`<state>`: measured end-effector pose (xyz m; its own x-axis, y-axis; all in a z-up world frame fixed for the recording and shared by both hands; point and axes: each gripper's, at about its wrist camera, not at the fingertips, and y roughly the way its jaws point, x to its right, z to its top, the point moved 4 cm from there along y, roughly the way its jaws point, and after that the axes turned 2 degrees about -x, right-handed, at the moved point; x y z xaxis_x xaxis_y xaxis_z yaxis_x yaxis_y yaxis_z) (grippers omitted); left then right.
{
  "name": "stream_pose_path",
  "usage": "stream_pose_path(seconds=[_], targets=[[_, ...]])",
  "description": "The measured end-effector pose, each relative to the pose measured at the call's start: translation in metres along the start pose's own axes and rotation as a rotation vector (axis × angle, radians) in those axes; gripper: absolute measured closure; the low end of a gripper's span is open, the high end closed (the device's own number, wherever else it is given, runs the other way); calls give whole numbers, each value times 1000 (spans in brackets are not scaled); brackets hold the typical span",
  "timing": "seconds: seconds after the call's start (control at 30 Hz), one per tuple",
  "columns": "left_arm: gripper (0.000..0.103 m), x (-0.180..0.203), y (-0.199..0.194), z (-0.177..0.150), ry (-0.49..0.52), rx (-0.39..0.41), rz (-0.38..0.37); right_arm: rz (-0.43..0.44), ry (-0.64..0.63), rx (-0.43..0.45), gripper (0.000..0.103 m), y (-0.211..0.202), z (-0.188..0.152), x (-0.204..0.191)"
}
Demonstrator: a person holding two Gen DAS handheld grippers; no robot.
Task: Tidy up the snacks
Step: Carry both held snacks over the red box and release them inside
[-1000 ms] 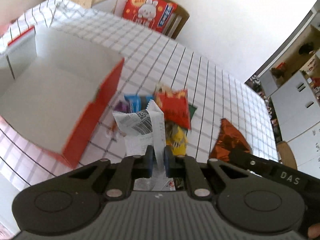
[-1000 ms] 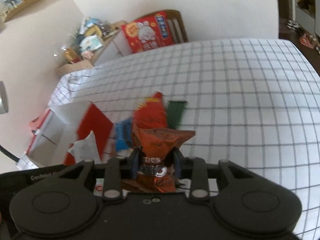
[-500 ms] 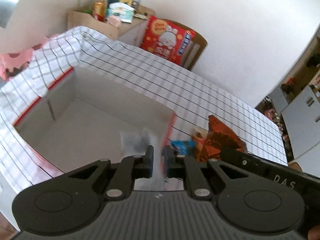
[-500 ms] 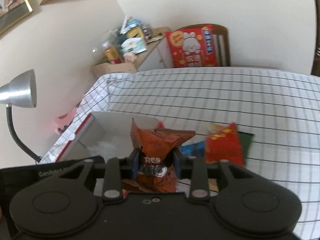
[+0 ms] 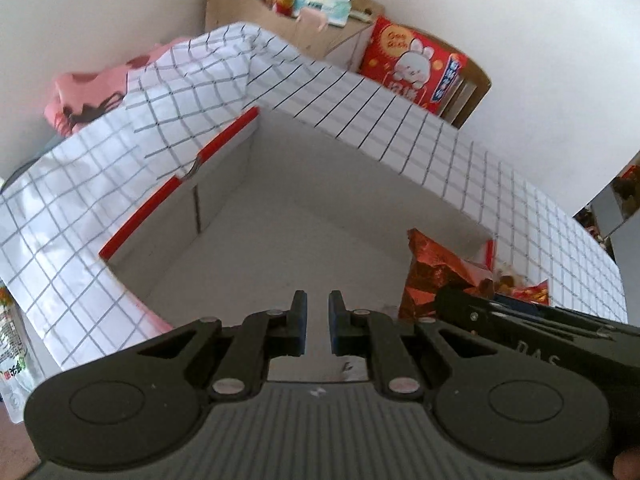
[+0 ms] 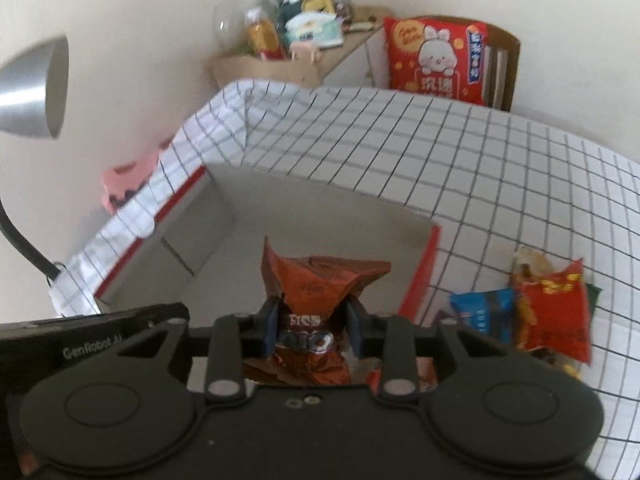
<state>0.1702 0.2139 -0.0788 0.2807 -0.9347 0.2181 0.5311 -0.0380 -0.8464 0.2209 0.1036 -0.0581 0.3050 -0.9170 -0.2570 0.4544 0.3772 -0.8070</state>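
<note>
**Two grippers arrive over the box, one already empty**

The left gripper [image 5: 317, 322], which a second ago pinched a white printed packet, now shows nothing between its narrowly parted pads; the packet itself is out of view, most likely dropped into the box. The right gripper [image 6: 314, 326] stays pinched on a crinkled orange-brown foil snack bag [image 6: 320, 284], carried from the loose snacks to above the open red-edged white cardboard box [image 5: 256, 216] on the checked-cloth surface [image 6: 460, 160]. A red snack bag [image 6: 554, 312] and blue packet [image 6: 486, 310] lie beside the box, still to be sorted.
</note>
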Motion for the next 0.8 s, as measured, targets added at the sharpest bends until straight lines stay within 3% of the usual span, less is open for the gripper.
stream_pose_path(seconds=[0.2, 0.37, 0.43, 0.67, 0.8], targets=[[92, -6, 7, -4, 32, 6, 8, -9, 3, -43, 64, 16, -5, -8], [90, -4, 3, -8, 74, 31, 17, -8, 23, -30, 46, 11, -5, -4], [85, -1, 0, -9, 89, 43, 8, -5, 22, -19, 41, 6, -5, -4], [48, 6, -10, -10, 108, 77, 12, -13, 34, 22, 33, -18, -11, 1], [44, 10, -17, -14, 121, 87, 13, -21, 44, 47, 26, -31, -15, 7]])
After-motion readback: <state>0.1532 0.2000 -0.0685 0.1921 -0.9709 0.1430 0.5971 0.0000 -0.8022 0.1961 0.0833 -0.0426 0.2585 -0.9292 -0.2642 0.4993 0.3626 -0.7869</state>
